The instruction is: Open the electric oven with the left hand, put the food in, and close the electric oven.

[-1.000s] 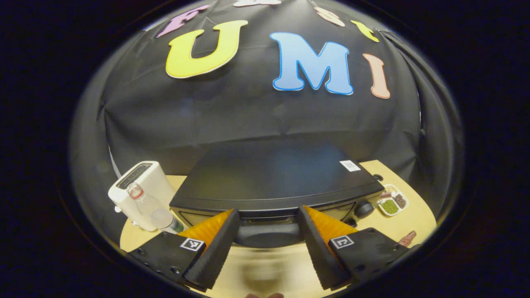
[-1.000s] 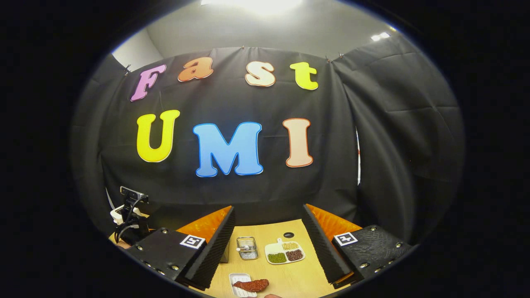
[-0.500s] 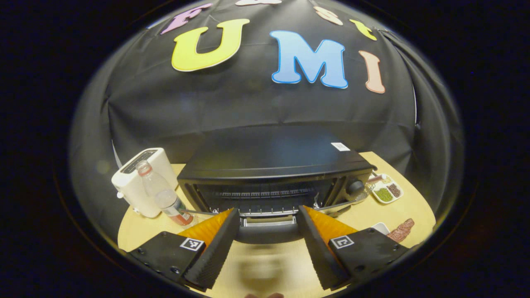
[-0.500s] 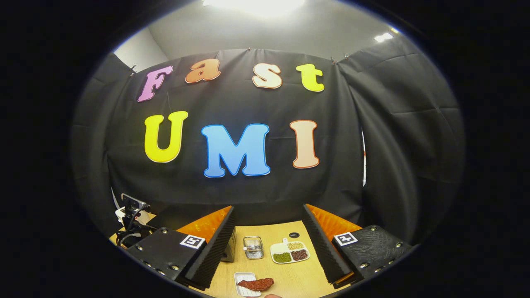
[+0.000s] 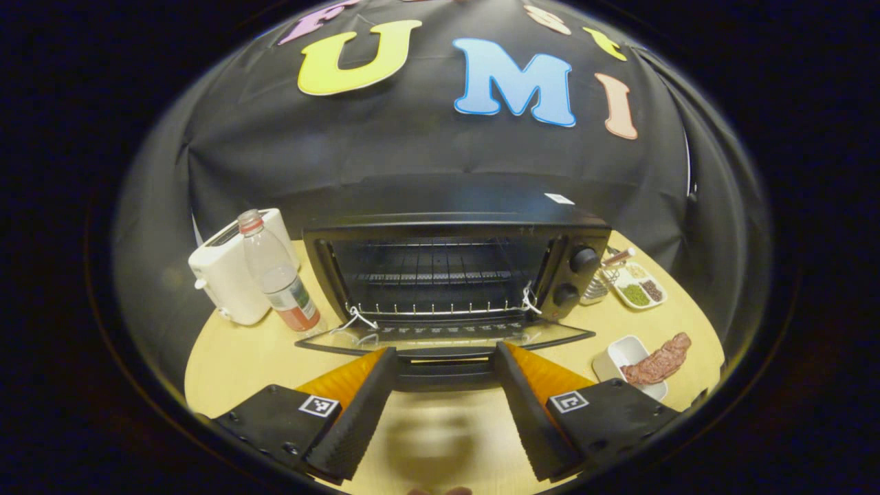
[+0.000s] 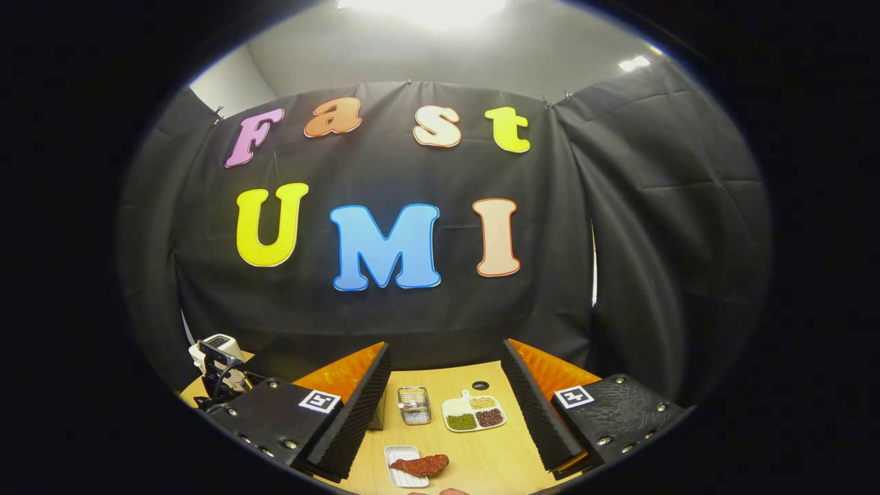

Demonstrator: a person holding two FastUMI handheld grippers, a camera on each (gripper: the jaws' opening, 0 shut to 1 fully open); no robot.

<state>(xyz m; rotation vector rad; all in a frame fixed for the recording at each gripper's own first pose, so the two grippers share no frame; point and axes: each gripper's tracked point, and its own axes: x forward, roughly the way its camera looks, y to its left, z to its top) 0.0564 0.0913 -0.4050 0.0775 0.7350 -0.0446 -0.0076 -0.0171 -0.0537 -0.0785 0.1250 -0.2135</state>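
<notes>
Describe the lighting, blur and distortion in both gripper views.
Left gripper view: fisheye bends the black electric oven and the light wooden table edge; a soft blurred shadow lies on the table between the left gripper fingers; the open glass door shows faint reflections. Right gripper view: a ceiling light blows out white; the reddish-brown meat stays sharp.

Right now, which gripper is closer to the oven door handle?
Left. The left gripper has its fingers on either side of the oven door handle. The right gripper hangs open, off over the table, above the meat on its dish.
</notes>
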